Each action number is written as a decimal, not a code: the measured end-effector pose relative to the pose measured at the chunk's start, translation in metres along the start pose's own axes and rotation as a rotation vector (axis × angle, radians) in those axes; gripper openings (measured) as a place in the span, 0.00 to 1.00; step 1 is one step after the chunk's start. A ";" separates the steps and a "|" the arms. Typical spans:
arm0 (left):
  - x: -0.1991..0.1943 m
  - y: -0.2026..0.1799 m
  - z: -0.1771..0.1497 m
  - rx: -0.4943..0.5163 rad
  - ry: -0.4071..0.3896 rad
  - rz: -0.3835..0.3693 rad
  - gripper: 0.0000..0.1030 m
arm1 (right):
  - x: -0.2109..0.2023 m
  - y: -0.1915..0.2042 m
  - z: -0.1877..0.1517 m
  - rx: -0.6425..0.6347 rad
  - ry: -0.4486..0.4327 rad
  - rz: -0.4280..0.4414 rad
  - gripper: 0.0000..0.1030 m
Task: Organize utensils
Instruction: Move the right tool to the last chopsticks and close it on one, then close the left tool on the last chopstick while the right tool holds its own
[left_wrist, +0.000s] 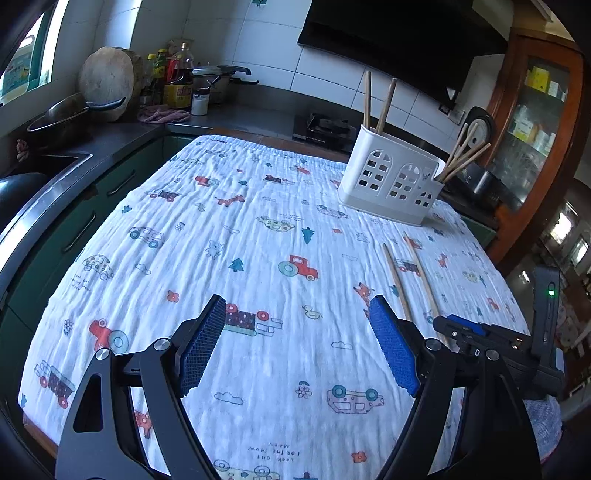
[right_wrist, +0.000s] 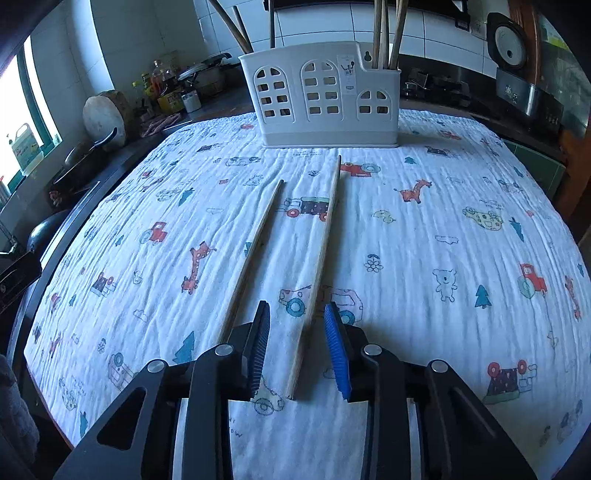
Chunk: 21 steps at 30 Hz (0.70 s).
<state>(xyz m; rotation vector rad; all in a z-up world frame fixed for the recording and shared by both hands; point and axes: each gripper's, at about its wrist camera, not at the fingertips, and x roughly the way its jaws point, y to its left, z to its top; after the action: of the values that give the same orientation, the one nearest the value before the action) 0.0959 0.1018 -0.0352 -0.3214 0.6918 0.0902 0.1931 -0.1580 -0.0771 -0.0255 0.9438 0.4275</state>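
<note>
We see two chopsticks on the cloth in front of the white holder (right_wrist: 325, 96); the right chopstick (right_wrist: 317, 266) points lengthwise at it, its near end between our right gripper's (right_wrist: 299, 354) released fingers. Our left gripper (left_wrist: 299, 347) hangs open, farther off

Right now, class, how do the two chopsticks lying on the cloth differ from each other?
The right chopstick lies between the right gripper's open fingers; the left chopstick lies outside them. The right one's tip reaches nearer the white holder; the left one's stops farther back. Both are plain wood, flat on the cloth.
</note>
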 end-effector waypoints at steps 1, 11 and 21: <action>0.001 0.000 -0.001 -0.001 0.002 -0.001 0.77 | 0.002 -0.001 0.000 0.005 0.004 -0.004 0.25; 0.007 -0.005 -0.010 0.003 0.024 -0.020 0.77 | 0.012 0.000 0.002 -0.001 0.022 -0.054 0.15; 0.010 -0.012 -0.014 0.008 0.041 -0.021 0.77 | 0.011 0.004 0.000 -0.046 0.011 -0.098 0.09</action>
<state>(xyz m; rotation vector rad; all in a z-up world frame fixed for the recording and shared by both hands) 0.0972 0.0858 -0.0490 -0.3231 0.7290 0.0609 0.1967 -0.1505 -0.0851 -0.1160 0.9391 0.3587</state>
